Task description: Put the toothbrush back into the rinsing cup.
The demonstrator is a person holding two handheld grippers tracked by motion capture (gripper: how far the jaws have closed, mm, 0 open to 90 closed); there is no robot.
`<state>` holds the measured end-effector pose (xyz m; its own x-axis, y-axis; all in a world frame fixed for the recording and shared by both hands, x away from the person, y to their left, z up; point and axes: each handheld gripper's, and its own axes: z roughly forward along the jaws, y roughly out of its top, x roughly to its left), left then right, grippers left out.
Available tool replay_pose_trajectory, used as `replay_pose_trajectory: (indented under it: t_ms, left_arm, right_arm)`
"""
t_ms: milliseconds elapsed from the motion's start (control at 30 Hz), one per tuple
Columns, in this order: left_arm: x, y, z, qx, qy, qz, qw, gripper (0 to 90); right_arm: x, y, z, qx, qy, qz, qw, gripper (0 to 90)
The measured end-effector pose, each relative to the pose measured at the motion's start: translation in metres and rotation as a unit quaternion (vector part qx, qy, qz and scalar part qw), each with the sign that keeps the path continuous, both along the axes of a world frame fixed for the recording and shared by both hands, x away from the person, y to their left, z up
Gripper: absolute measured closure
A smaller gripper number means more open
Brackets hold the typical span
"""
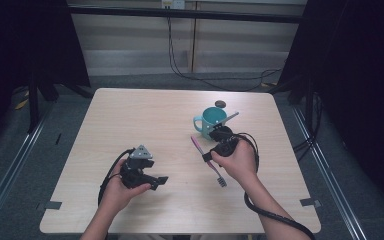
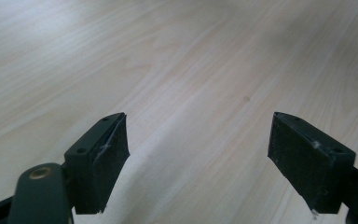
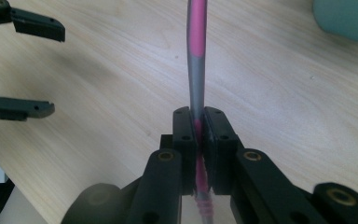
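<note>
- Right gripper (image 3: 199, 140) clamped on pink-grey toothbrush (image 1: 207, 155), held over table (image 1: 130, 125) just in front of teal cup (image 1: 211, 121).
- Left gripper (image 2: 198, 154) spread wide, nothing btwn jaws, hovering over bare wood.
- Cup already has one toothbrush-like stick in it.
- Pickup looks done; prob. left: drop this brush into cup.

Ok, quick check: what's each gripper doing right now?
Left gripper: open, nothing between its jaws, over bare table.
Right gripper: shut on the pink and grey toothbrush.
</note>
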<state>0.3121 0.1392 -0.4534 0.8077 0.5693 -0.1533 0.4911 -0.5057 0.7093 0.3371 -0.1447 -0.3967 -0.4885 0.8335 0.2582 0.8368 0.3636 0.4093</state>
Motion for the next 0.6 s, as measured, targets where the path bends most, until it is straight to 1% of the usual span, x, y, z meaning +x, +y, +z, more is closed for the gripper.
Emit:
replay_pose_trajectory:
  t_ms: [33,67,133,167,300,333,367,400,467,600]
  left_arm:
    - [0.002,0.000,0.002,0.001,-0.004,0.000,1.0000,21.4]
    - [0.004,-0.001,0.003,0.001,-0.004,0.004,1.0000,21.4]
    - [0.007,-0.003,0.006,0.005,-0.005,0.005,1.0000,21.4]
    - [0.009,-0.005,0.007,0.001,-0.001,0.007,1.0000,21.4]
    - [0.014,-0.013,0.011,0.005,0.000,0.008,1.0000,21.4]
    - [0.015,-0.015,0.012,0.009,0.002,0.009,0.9999,21.4]
    - [0.016,-0.018,0.012,0.007,-0.001,0.009,0.9999,21.4]
    - [0.017,-0.020,0.013,0.014,-0.003,0.005,0.9999,21.4]
    - [0.018,-0.024,0.013,0.017,-0.002,0.007,0.9998,21.4]
    - [0.022,-0.027,0.012,0.008,0.002,0.011,0.9999,21.4]
  right_arm:
    - [0.000,0.000,0.000,0.002,-0.002,0.000,1.0000,85.0]
    - [0.000,0.000,0.000,0.003,-0.001,0.001,1.0000,84.9]
    - [0.000,0.000,-0.001,0.003,0.000,0.003,1.0000,84.9]
    - [-0.001,0.000,-0.001,0.003,-0.001,0.003,1.0000,84.9]
    - [-0.002,0.000,0.000,0.005,-0.002,0.005,1.0000,84.9]
    - [-0.002,0.001,0.000,0.006,-0.002,0.006,1.0000,84.9]
    - [-0.002,0.001,0.000,0.006,-0.002,0.007,1.0000,84.9]
    - [-0.002,0.001,0.000,0.006,-0.003,0.008,0.9999,84.9]
    - [-0.001,0.001,0.000,0.005,-0.002,0.010,0.9999,84.9]
    - [-0.001,0.003,0.002,0.007,-0.002,0.016,0.9998,84.9]
